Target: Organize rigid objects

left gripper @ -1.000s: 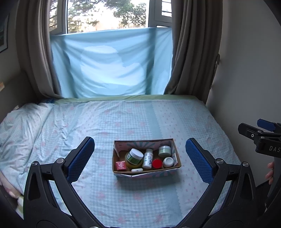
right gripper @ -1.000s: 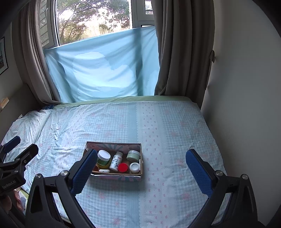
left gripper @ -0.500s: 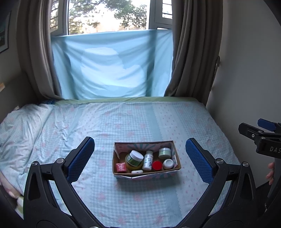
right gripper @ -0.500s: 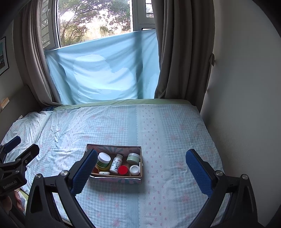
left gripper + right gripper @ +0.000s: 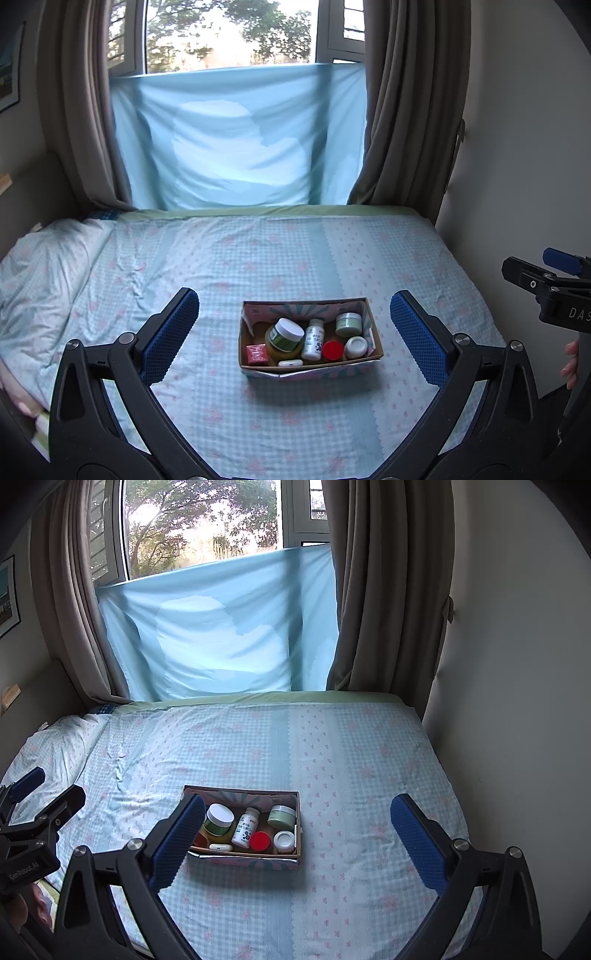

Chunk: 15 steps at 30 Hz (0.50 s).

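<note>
Since a second ago both cameras have tipped up a little, so the cardboard box [image 5: 310, 338] sits lower in my views and more window shows; nothing in it has shifted. From my left wrist view, my left gripper [image 5: 295, 338] hangs wide open and empty over the checked bedsheet [image 5: 258, 258], the box framed between its blue pads [image 5: 170, 334]. Inside the box, left to right: a small red box [image 5: 257, 353], a white-lidded green jar [image 5: 285, 335], a white bottle [image 5: 313, 339], a red cap [image 5: 332, 350], a small white jar [image 5: 355, 346], with a pale green jar [image 5: 348, 323] behind. My right gripper [image 5: 295, 840] is also spread wide, holding nothing, its left pad crossing the box's near-left corner [image 5: 242, 829] in view
</note>
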### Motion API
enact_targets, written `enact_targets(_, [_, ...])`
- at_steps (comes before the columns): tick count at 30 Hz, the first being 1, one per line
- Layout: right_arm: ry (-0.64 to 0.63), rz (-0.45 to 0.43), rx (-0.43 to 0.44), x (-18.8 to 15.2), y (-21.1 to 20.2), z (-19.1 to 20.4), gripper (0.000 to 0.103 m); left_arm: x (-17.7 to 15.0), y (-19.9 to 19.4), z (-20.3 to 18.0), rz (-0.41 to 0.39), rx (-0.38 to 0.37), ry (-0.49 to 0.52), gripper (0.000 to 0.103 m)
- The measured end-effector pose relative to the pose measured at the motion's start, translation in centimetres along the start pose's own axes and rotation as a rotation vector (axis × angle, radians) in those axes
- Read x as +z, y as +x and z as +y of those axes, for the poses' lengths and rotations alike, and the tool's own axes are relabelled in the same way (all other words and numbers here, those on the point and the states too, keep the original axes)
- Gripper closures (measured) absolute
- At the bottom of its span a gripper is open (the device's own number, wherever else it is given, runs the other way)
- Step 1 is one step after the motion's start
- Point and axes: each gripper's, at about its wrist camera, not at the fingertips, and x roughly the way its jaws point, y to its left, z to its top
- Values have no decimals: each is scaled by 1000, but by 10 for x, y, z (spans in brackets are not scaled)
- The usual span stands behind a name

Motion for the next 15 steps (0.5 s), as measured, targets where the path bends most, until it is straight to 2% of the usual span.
enact_targets(10, [-1,-1,1,2,0,1,3,2,4,-1,-6,-17,-27,0])
enact_targets(15, [-1,1,3,4,1,0,3,2,1,-4,-36,9,-24,0])
